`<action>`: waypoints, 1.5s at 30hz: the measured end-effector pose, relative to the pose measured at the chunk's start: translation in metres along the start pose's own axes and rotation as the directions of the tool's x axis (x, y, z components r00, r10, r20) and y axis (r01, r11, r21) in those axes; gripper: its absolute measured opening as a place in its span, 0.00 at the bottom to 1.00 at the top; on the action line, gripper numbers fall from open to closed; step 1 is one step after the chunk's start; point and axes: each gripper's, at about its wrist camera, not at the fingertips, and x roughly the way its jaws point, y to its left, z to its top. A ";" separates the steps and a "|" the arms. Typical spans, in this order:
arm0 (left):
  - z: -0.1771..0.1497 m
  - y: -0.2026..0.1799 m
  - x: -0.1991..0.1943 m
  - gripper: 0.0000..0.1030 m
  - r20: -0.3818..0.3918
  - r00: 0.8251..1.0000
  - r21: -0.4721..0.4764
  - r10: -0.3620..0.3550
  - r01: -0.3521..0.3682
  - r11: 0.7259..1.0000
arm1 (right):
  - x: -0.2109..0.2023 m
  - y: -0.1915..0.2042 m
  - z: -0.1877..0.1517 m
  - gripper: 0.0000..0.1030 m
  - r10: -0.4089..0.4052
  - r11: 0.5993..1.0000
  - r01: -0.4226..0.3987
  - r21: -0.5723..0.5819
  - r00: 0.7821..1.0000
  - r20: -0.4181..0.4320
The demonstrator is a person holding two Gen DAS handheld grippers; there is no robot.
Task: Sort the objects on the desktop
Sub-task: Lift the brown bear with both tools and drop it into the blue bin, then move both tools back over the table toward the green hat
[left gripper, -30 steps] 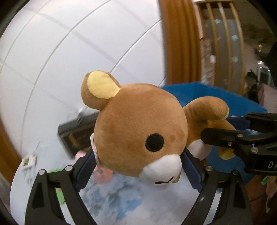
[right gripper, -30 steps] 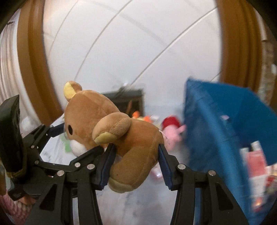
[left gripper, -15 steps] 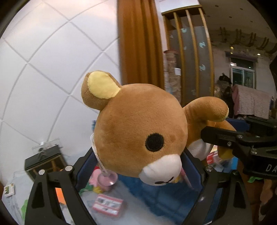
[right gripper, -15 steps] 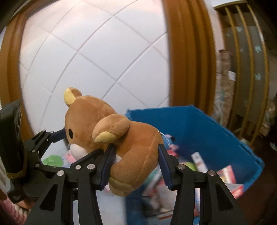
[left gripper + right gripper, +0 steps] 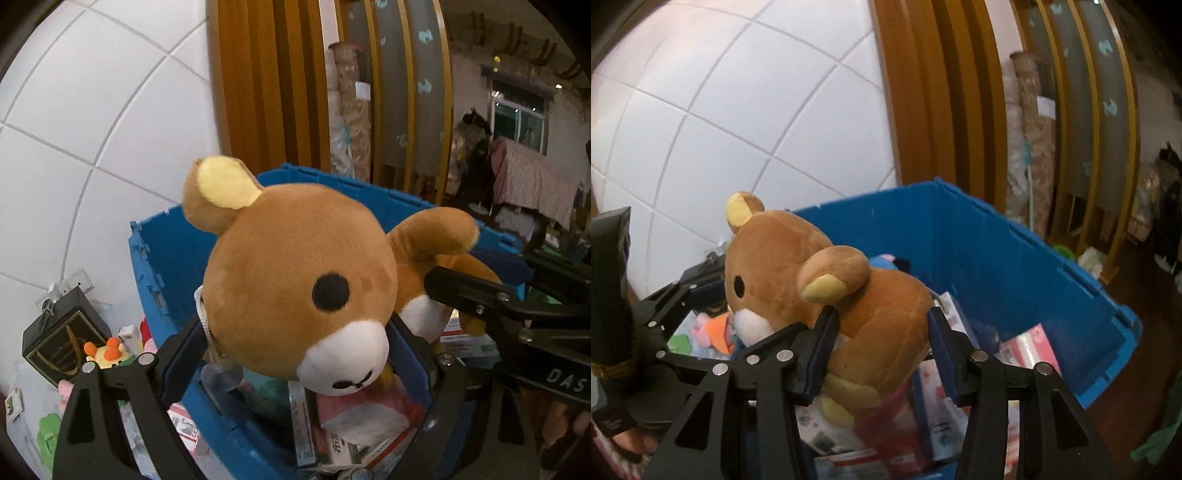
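A brown plush bear (image 5: 295,288) with yellow ear linings hangs in the air, held from two sides. My left gripper (image 5: 299,343) is shut on its round head, blue pads pressing both cheeks. My right gripper (image 5: 882,332) clamps the bear's body (image 5: 886,332); its jaws are opening slightly, but the pads still touch the plush. Each gripper appears in the other's view, the right gripper (image 5: 480,295) at the bear's arm and the left gripper (image 5: 665,306) at its face. An open blue bin (image 5: 997,258) lies directly below the bear, its wall (image 5: 159,266) behind the head.
Several boxes and packets (image 5: 1030,350) fill the bin's bottom. Left of the bin stand a black box (image 5: 62,343) and small plush toys (image 5: 107,354). A white tiled wall and a wooden frame (image 5: 916,110) rise behind. A hand (image 5: 631,439) grips the left tool.
Both grippers have carried the bear sideways, away from the black box and table. The blue bin has come from the edge of view to right beneath it.
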 end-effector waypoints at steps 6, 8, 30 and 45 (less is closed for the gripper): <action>0.002 -0.012 0.003 0.89 -0.009 0.998 0.020 0.066 -0.066 0.998 | 0.021 -0.012 0.001 0.54 0.018 1.000 -0.018 -0.012 0.999 -0.028; 0.003 -0.012 0.002 0.89 0.000 0.996 0.008 0.085 -0.085 0.996 | 0.026 -0.017 0.003 0.59 0.035 0.999 -0.036 -0.017 0.999 -0.025; -0.024 0.041 -0.074 0.89 0.111 0.949 -0.184 0.294 -0.271 0.945 | -0.022 0.016 0.005 1.00 0.041 0.991 -0.022 -0.132 0.988 0.146; -0.088 0.143 -0.128 0.89 0.087 0.888 -0.335 0.452 -0.401 0.853 | -0.055 0.123 -0.009 1.00 0.154 0.973 -0.105 -0.204 0.958 0.243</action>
